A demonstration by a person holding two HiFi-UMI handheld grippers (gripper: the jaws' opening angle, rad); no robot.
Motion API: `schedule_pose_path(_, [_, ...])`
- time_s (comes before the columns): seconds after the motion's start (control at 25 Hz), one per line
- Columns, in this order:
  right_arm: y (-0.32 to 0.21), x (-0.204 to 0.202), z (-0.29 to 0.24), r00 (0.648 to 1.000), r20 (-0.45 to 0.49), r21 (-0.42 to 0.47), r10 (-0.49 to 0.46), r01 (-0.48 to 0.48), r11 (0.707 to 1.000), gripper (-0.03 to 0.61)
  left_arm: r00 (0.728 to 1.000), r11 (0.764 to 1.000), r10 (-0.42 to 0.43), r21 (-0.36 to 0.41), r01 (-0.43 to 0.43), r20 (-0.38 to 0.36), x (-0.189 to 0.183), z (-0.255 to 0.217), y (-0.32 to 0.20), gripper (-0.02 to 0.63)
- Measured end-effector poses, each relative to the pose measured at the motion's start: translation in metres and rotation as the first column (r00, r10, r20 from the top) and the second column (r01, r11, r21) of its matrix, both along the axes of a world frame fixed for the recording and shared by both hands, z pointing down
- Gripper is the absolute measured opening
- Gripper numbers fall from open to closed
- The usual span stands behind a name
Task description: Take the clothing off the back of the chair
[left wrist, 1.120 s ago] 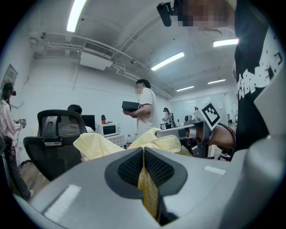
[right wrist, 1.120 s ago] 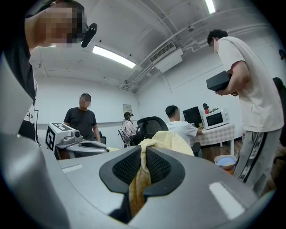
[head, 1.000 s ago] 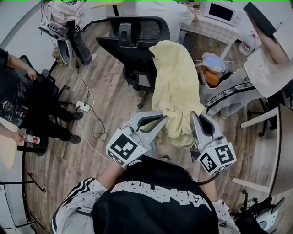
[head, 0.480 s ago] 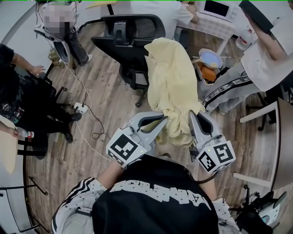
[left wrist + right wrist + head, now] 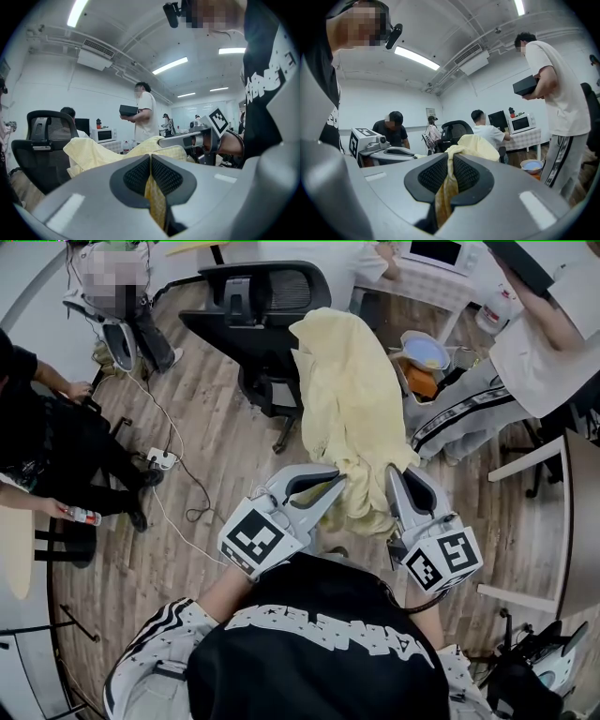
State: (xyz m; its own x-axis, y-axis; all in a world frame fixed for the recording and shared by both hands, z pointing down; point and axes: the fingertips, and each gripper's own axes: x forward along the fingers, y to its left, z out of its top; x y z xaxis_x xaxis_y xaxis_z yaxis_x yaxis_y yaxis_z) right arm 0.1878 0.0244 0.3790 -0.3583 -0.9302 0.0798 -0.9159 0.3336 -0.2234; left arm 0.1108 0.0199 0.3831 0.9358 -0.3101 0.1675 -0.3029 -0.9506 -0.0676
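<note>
A person in a white T-shirt (image 5: pixel 555 93) stood holding a dark box (image 5: pixel 525 86) near a cloth-covered table (image 5: pixel 525 139) bearing a white microwave (image 5: pixel 521 123). A blue bowl (image 5: pixel 424 351) sat just beside the person's leg, and a white power strip (image 5: pixel 162 459) lay on the wooden floor (image 5: pixel 225 427).

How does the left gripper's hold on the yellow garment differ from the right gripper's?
The left gripper pinches a thin, flat fold of the yellow garment; the right gripper pinches a thicker, bunched fold. The left gripper holds its left side, the right gripper its right side. Both are shut on it.
</note>
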Motion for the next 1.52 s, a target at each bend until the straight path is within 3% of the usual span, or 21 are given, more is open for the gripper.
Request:
schedule_pose_path(0.36, [0.013,-0.002,0.004,1.000,0.001,-0.010,-0.002,0.002,1.000,0.044,1.000,1.000,0.013,-0.005,-0.013,0.006,0.001,0.003,0.011,0.009])
schedule_pose_path(0.56, [0.018,-0.006,0.003,1.000,0.005,-0.006,-0.013,0.013,1.000,0.045,0.999,0.999,0.002,-0.054,-0.004,-0.037,-0.002,0.001,0.013,0.009])
schedule_pose_path(0.88, [0.026,-0.008,0.003,1.000,0.016,-0.013,-0.018,0.019,1.000,0.044,1.000,1.000,0.003,0.018,-0.004,0.017,0.001,0.000,0.021,0.009])
schedule_pose_path(1.08, [0.028,-0.014,0.003,1.000,0.013,-0.006,-0.010,0.010,1.000,0.044,1.000,1.000,0.011,-0.001,-0.011,-0.014,-0.005,0.001,0.022,0.009])
schedule_pose_path(1.52, [0.033,-0.038,0.000,1.000,0.009,-0.030,0.008,-0.007,1.000,0.044,0.998,0.998,0.059,-0.030,-0.059,-0.009,-0.021,-0.001,0.028,0.009])
